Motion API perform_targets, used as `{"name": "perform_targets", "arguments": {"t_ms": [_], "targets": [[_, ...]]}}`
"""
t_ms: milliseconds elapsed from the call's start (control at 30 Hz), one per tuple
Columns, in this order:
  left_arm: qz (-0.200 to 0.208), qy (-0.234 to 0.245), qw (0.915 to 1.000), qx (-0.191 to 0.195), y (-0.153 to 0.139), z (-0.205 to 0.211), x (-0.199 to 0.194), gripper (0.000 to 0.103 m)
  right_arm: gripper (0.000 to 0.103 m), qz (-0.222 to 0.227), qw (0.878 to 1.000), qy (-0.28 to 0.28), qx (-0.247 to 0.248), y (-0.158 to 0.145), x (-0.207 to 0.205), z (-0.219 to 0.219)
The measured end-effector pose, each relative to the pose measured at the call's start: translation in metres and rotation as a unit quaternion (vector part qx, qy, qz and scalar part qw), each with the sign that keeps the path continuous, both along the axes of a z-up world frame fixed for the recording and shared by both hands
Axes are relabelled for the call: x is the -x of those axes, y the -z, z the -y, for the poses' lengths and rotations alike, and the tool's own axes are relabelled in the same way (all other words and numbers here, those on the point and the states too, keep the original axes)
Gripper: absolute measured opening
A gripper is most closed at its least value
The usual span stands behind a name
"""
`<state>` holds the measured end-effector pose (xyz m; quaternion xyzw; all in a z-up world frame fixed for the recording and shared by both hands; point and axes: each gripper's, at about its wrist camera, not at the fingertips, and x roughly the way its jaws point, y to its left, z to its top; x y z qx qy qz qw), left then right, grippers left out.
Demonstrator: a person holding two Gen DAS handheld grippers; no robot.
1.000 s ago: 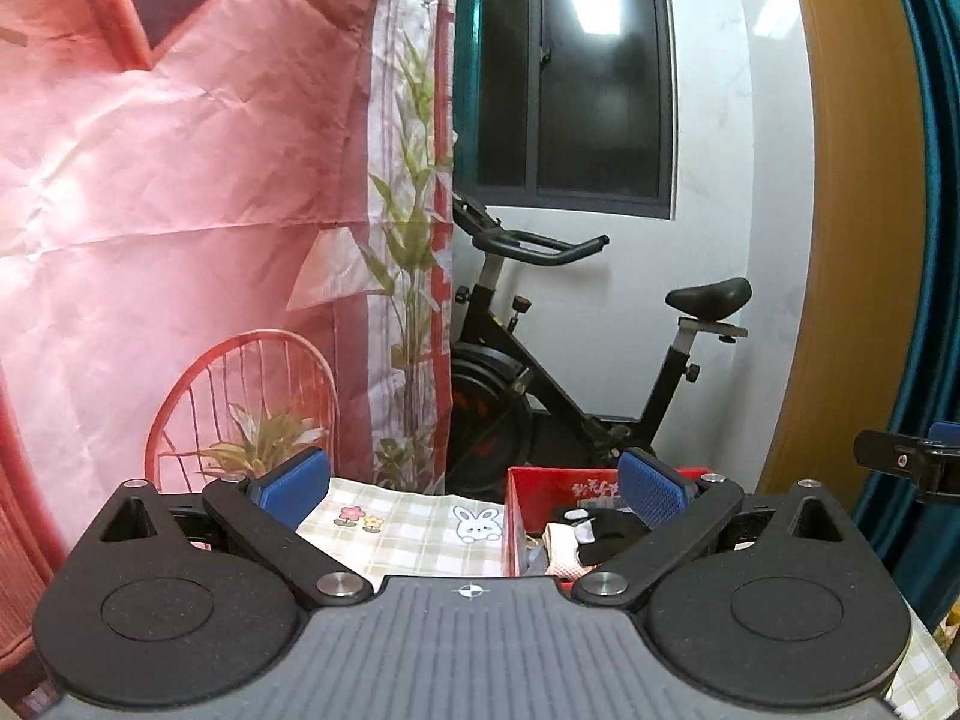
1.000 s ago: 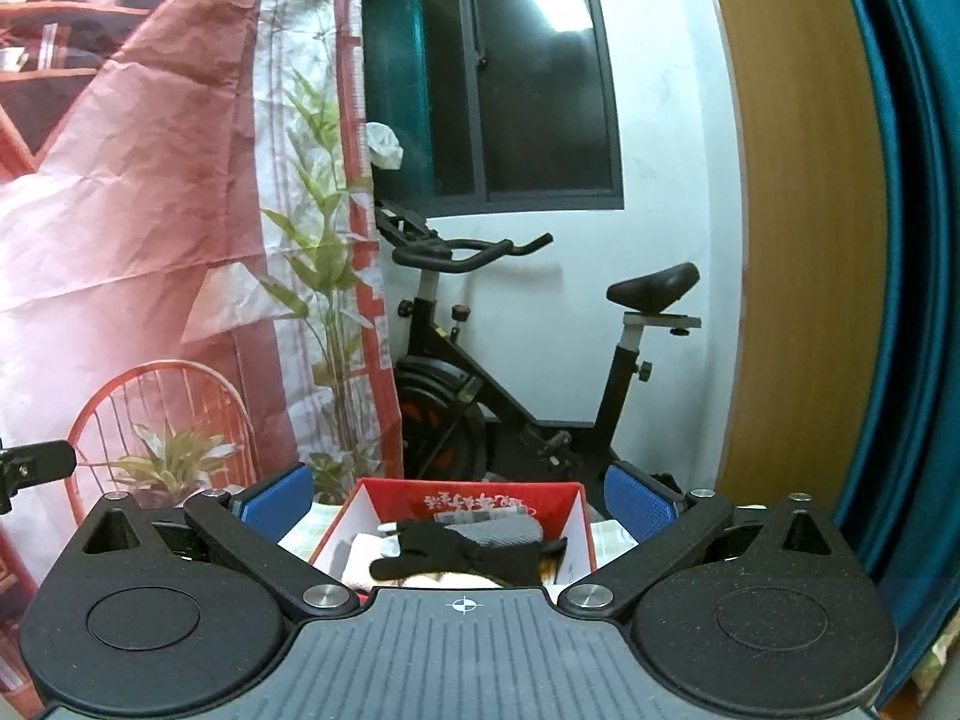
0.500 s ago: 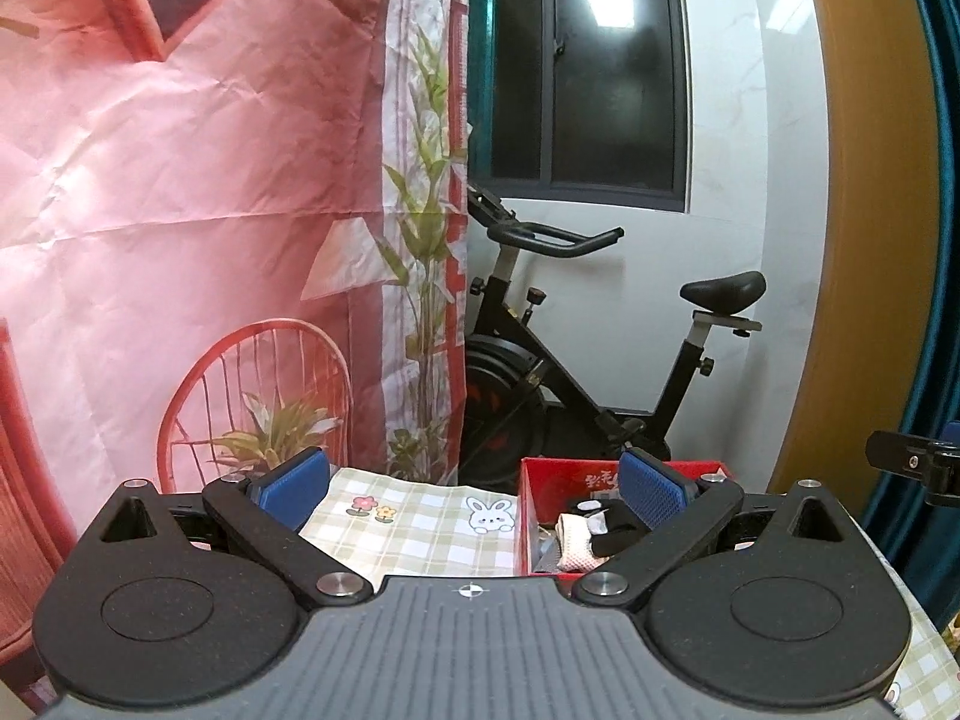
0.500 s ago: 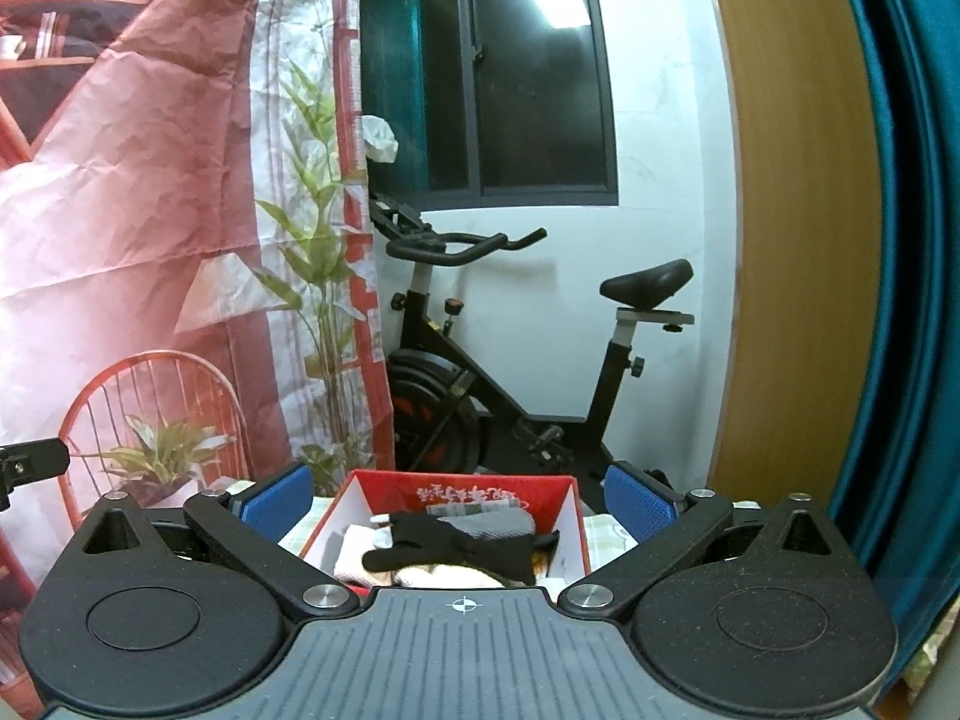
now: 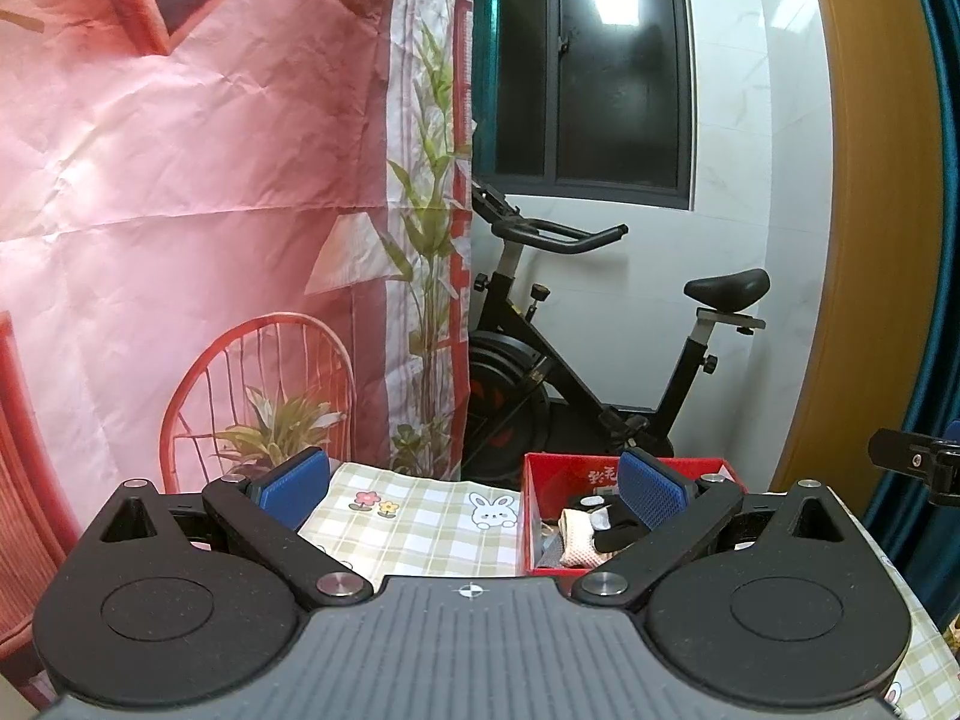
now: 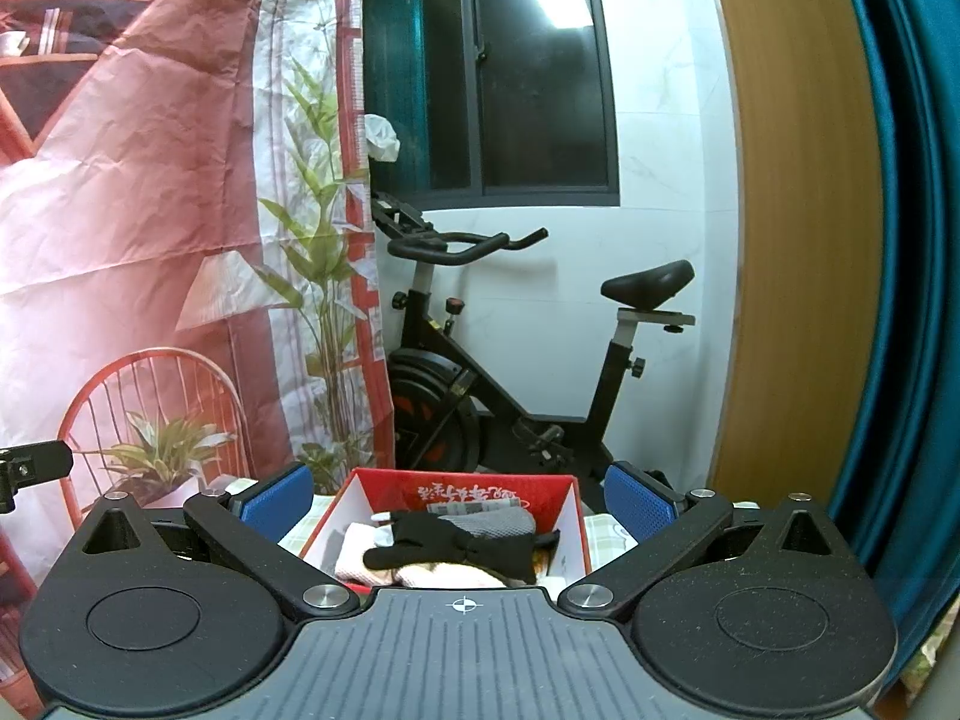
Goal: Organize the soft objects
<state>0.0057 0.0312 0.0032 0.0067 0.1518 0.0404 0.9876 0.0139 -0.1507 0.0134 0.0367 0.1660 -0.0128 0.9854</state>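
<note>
The black glove (image 6: 456, 546) lies limp on top of pale knitted pieces (image 6: 444, 573) inside the red box (image 6: 567, 531), which sits on the checked cloth of the counter (image 5: 420, 516). It looks light, floppy and easily snagged, so a pinch on its bunched middle seems safest. The right claw (image 6: 459, 501) hangs spread wide over the box and the left claw (image 5: 474, 483) gapes empty just beside it.
</note>
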Motion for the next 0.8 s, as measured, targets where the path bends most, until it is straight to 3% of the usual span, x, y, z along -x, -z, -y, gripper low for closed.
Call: {"name": "perform_targets", "arguments": {"t_ms": [800], "targets": [[-0.007, -0.001, 1.0000, 0.002, 0.0025, -0.0027, -0.0025, 0.103, 0.103, -0.001, 1.000, -0.001, 0.000, 0.0042, 0.0005, -0.0025]]}}
